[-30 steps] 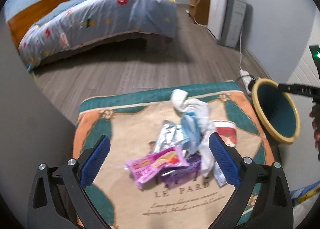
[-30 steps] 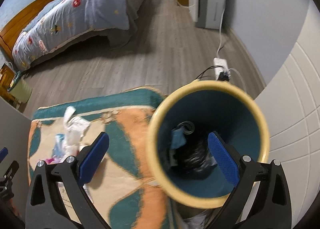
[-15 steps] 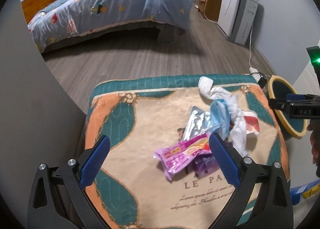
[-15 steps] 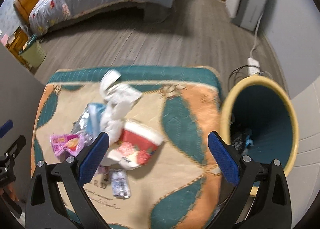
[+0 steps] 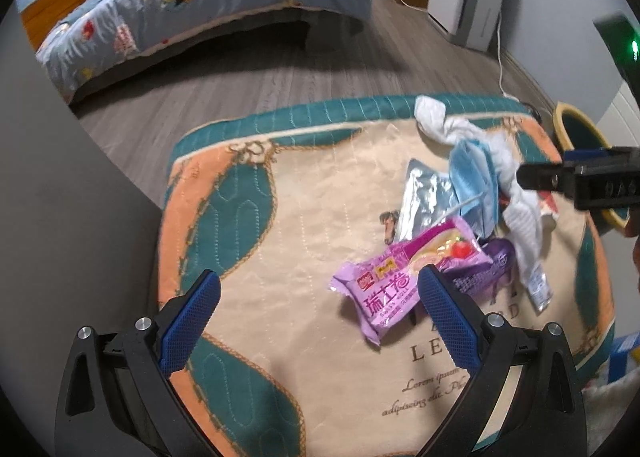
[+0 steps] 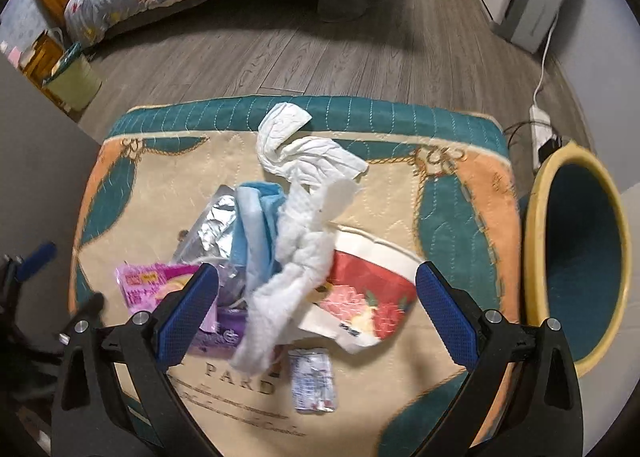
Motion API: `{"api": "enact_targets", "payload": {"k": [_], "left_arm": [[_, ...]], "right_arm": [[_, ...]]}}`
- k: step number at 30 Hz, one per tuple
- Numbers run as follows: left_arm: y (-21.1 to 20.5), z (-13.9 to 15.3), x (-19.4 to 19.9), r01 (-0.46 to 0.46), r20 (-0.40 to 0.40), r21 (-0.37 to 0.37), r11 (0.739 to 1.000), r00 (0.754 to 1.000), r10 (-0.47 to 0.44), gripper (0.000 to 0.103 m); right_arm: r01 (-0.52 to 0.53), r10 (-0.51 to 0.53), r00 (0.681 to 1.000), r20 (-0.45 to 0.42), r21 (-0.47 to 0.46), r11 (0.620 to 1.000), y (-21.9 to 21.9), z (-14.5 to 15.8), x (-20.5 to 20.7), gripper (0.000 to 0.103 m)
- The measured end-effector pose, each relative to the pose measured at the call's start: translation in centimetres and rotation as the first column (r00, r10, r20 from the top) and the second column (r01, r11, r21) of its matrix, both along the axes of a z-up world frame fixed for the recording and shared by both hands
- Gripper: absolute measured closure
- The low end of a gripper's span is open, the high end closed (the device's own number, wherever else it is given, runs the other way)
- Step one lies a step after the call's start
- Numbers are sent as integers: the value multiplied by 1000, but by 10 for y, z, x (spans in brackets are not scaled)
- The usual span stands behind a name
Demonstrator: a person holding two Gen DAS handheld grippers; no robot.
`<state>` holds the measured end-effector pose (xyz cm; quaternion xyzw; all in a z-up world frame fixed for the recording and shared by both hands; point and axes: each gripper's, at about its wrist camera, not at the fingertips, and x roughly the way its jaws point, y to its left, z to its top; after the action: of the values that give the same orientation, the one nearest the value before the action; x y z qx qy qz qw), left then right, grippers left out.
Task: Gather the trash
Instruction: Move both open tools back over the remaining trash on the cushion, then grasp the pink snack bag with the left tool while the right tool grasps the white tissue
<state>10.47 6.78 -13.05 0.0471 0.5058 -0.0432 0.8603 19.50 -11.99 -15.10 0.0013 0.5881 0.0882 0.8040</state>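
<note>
A heap of trash lies on a quilted mat (image 6: 452,217) of teal, orange and cream, which covers a low desk. In the right wrist view, a twisted white tissue (image 6: 304,217) runs from the far teal border down across the middle of the heap, draped over a blue face mask (image 6: 256,225) and the rim of a crushed paper cup (image 6: 360,289) printed red. A silver foil wrapper (image 6: 212,229) sits just left of the mask, a pink snack packet (image 6: 156,285) lies further left and nearer, and a purple wrapper (image 6: 224,333) is partly under the tissue's near end. A small foil sachet (image 6: 312,381) lies alone, closest to the camera.

The right gripper (image 6: 318,309) hovers over the cup and tissue, its blue-padded fingers spread wide with nothing between them. The left gripper (image 5: 320,317) is likewise wide open and empty above the mat (its right finger overlaps the pink snack packet (image 5: 408,277) in the view, but whether it touches cannot be told).

The waste bin (image 6: 576,257), yellow-rimmed with a teal inside, stands just off the mat's right edge, close to the cup. Beyond the mat are a grey wood floor (image 6: 320,45) and a bed (image 5: 200,5) with a blue patterned quilt.
</note>
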Motion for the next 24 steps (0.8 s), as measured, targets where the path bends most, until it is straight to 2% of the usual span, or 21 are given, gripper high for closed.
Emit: {"api": "enact_targets", "payload": {"k": [1, 5, 6, 7, 10, 15, 18, 24], "left_arm": [[-3, -3, 0, 23, -3, -13, 1000, 1000, -23, 5], [-14, -7, 0, 86, -16, -68, 994, 996, -87, 8], [-18, -8, 0, 101, -22, -74, 992, 994, -103, 13], [-22, -9, 0, 117, -30, -80, 990, 992, -119, 21], [-30, -16, 2, 151, -64, -92, 984, 986, -157, 30], [-43, -28, 5, 175, -113, -42, 984, 977, -179, 36], [-46, -29, 11, 171, -115, -43, 984, 978, -175, 36], [-40, -33, 20, 108, -141, -74, 991, 983, -117, 43]], "right_arm": [[6, -6, 1000, -10, 14, 1000, 1, -1, 0, 16], [-28, 29, 999, -41, 27, 999, 13, -9, 0, 32], [-43, 43, 998, -44, 17, 999, 16, -11, -1, 40], [-52, 52, 997, -50, 13, 999, 17, -14, -2, 44], [-73, 74, 995, -73, 17, 997, 19, -20, -5, 52], [-93, 94, 992, -86, 14, 996, 18, -25, -5, 63], [-105, 107, 990, -96, 21, 994, 17, -27, -6, 71], [-108, 110, 989, -97, 34, 994, 13, -28, -5, 72]]}}
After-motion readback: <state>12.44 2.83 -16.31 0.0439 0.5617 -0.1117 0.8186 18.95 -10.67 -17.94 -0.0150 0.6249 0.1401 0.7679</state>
